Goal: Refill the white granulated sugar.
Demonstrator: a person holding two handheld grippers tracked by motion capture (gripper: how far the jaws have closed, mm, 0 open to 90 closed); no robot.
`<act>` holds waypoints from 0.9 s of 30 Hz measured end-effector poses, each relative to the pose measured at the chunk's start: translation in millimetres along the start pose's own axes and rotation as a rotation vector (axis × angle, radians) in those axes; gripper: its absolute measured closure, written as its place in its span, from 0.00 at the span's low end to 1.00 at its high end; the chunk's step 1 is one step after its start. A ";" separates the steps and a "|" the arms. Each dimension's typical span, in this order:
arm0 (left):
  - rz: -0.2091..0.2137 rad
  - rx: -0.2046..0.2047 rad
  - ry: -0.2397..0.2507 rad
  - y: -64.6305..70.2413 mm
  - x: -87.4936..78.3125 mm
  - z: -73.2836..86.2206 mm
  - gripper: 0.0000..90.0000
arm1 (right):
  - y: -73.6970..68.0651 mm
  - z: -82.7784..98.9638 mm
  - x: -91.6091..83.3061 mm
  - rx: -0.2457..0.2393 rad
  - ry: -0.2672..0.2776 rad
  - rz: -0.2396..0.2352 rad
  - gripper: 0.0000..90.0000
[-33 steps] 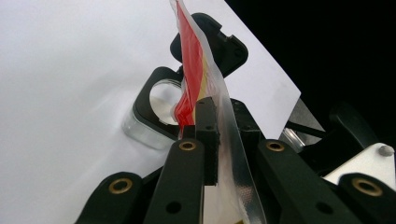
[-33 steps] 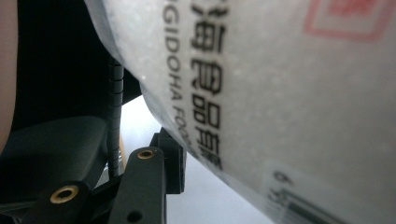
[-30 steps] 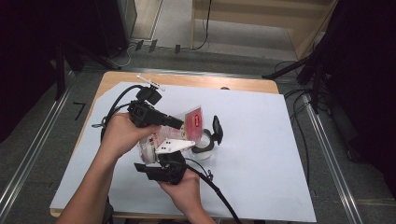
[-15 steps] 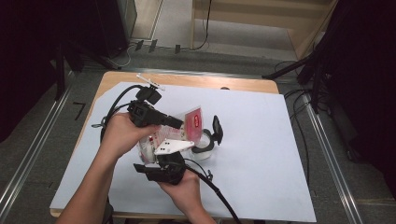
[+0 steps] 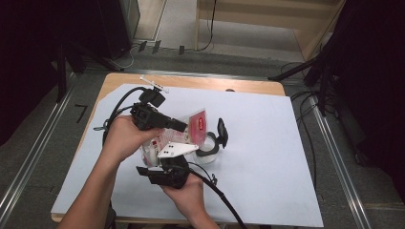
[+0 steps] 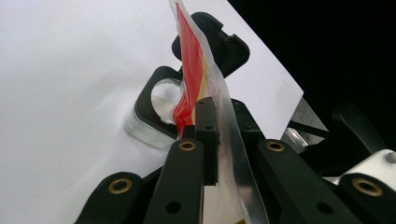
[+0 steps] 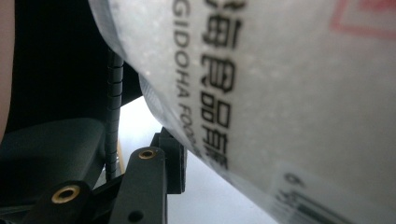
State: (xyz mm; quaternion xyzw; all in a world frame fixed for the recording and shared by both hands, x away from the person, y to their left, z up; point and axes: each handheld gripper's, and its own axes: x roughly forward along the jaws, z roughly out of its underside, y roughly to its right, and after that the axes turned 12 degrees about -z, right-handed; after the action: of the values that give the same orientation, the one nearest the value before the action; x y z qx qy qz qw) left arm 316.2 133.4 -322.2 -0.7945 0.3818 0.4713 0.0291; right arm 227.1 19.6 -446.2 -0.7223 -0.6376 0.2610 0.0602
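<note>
A plastic food packet [image 5: 198,125], red at the top and white with black print below, is held up between both grippers over the white sheet. My left gripper [image 5: 184,126] comes in from the left and is shut on the packet's clear sealed edge [image 6: 219,126]. My right gripper [image 5: 167,155] reaches up from below, under its grey plate. In the right gripper view one of its fingers [image 7: 173,158] presses against the printed packet [image 7: 280,93], which hides the other finger. A clear container [image 5: 208,150] with its black lid [image 5: 222,131] flipped open stands just right of the packet.
A white sheet [image 5: 267,143] covers most of the wooden table [image 5: 191,81], with bare room to the right. Black cables [image 5: 117,107] trail off the table's left and front. The container [image 6: 156,109] and its lid [image 6: 219,42] lie just past the left jaws.
</note>
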 end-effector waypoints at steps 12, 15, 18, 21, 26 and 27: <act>-0.002 0.004 0.000 -0.2 0.7 -0.6 0.95 | 0.3 -0.2 -0.6 -0.002 0.002 -0.003 0.70; -0.004 0.014 0.001 1.7 1.6 -1.1 0.95 | 0.6 0.1 -1.0 0.000 0.000 0.001 0.70; -0.004 0.014 0.005 2.5 2.2 -1.7 0.95 | 0.4 0.2 -1.5 0.003 0.008 0.005 0.69; -0.006 0.018 0.007 2.3 2.3 -1.7 0.95 | 0.4 0.0 -1.6 0.004 0.007 0.004 0.69; -0.011 0.030 0.003 3.5 1.9 -1.1 0.95 | -0.2 0.5 0.0 0.003 0.012 0.022 0.69; -0.012 0.031 0.003 3.6 1.8 -1.1 0.95 | -0.2 0.5 0.1 0.005 0.013 0.022 0.70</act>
State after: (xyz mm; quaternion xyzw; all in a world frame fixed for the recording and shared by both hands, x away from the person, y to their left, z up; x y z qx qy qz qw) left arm 315.2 129.4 -321.8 -0.7972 0.3841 0.4638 0.0436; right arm 226.7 19.7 -446.6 -0.7306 -0.6288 0.2585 0.0631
